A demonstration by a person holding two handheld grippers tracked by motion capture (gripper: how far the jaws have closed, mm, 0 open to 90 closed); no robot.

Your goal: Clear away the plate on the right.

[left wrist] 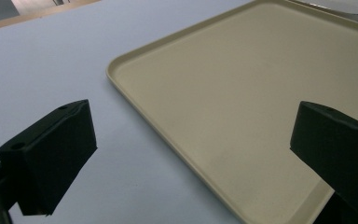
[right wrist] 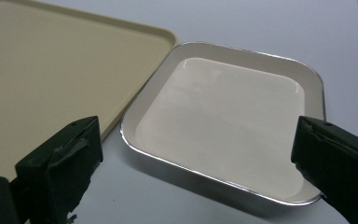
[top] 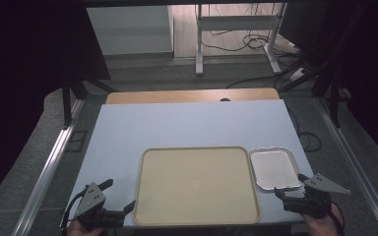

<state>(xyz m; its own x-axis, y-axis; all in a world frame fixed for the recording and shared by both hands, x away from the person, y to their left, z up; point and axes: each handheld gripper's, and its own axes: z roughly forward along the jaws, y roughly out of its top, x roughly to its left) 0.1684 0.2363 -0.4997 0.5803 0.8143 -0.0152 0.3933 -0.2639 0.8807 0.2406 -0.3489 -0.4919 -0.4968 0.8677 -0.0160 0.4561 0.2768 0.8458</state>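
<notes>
The person's hands (top: 320,223) are cut off by the bottom edge.

Left tongs (top: 118,195) and right tongs (top: 289,186) both gape wide, empty.

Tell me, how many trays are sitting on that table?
2. A large beige tray lies at the table's near edge, in the middle. A smaller silver metal tray sits right beside it, on its right, near the right gripper.

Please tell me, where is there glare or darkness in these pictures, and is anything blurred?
High view: both sides dark, floor beyond brightly lit. Right gripper view: glare along the inner edge of the silver tray, whose rim is sharp. Left gripper view: even light on the beige tray; the near left tongs look slightly soft.
</notes>
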